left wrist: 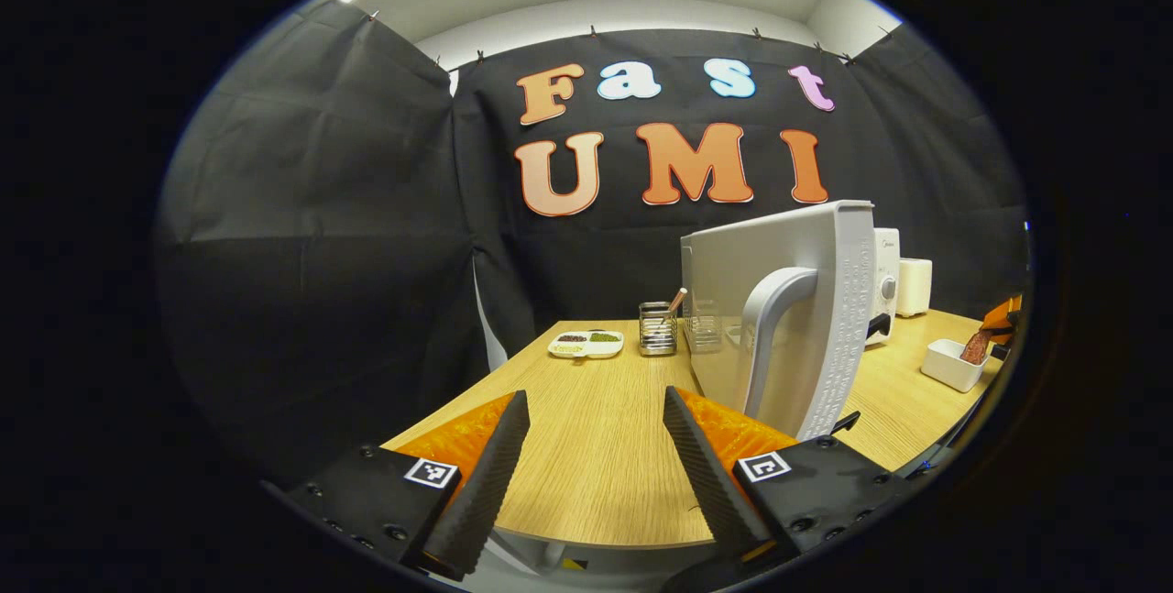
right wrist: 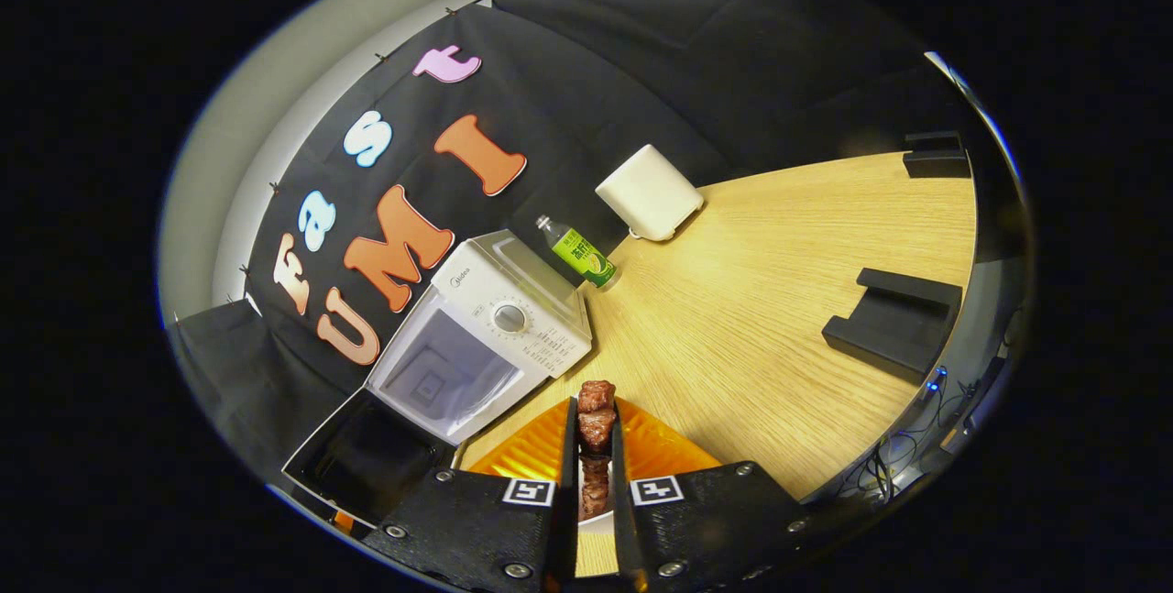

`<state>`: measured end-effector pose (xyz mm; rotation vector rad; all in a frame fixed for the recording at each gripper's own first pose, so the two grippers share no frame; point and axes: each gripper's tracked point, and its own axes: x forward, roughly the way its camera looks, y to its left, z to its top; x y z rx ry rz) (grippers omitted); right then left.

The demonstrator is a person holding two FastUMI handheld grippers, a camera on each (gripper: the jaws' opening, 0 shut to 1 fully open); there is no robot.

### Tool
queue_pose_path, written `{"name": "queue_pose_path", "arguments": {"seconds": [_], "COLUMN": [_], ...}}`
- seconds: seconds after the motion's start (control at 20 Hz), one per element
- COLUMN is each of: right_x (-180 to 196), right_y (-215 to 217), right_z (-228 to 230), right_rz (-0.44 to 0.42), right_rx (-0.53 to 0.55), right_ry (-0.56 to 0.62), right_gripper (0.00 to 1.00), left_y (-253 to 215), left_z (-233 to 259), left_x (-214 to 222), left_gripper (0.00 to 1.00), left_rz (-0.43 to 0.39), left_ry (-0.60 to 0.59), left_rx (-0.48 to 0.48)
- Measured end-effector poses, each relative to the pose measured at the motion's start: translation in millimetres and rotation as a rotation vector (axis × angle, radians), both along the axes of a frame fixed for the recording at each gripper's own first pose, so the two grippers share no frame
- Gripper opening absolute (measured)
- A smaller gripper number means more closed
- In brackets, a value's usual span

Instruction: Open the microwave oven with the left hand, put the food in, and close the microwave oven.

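Microwave oven, white and boxy with a round dial, stands on the pale wooden worktop in the left gripper view, its door swung wide with the curved grey handle facing the camera. The left gripper hovers just beside it, fingers apart and empty. A small white dish sits near the right edge.

In the right gripper view, the right gripper has its fingers clamped on a brown skewer of meat chunks, near the open oven cavity. Judged soft, light and perhaps greasy, the food wants a mid-length hold.
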<state>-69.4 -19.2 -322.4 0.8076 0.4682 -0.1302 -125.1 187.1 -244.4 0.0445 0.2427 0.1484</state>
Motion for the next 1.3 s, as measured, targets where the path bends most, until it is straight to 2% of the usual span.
{"name": "queue_pose_path", "arguments": {"seconds": [0.4,0.65,0.7,0.75,0.8,0.95,1.0,1.05,1.1,1.2,1.25,1.3], "right_x": [19,42,47,52,58,75,80,85,90,102,108,114], "right_y": [1,13,17,22,27,42,48,55,63,80,88,96], "right_z": [40,77,84,92,99,116,120,124,128,130,131,133], "right_rz": [0.012,0.029,0.034,0.038,0.042,0.055,0.057,0.063,0.069,0.092,0.101,0.106], "right_rx": [-0.145,-0.203,-0.211,-0.218,-0.222,-0.244,-0.255,-0.263,-0.265,-0.265,-0.267,-0.27], "right_ry": [-0.072,-0.145,-0.162,-0.18,-0.196,-0.233,-0.245,-0.255,-0.265,-0.275,-0.278,-0.285], "right_gripper": [0.14,0.14,0.14,0.14,0.14,0.14,0.14,0.14,0.14,0.14,0.14,0.14], "left_y": [1,-6,-6,-5,-3,-1,2,6,10,15,18,22], "left_z": [9,24,26,28,29,30,30,31,31,32,33,34], "left_x": [9,17,18,18,19,19,18,17,17,17,16,15], "left_gripper": [0.87,0.87,0.88,0.96,0.96,0.96,0.88,0.88,0.96,0.96,0.88,0.88], "left_rz": [-0.001,-0.02,-0.021,-0.022,-0.019,-0.017,-0.013,-0.007,0.0,0.009,0.014,0.017], "left_ry": [-0.021,-0.053,-0.059,-0.063,-0.064,-0.067,-0.069,-0.071,-0.072,-0.073,-0.076,-0.079], "left_rx": [0.016,0.061,0.071,0.077,0.078,0.075,0.08,0.083,0.081,0.077,0.081,0.085]}}
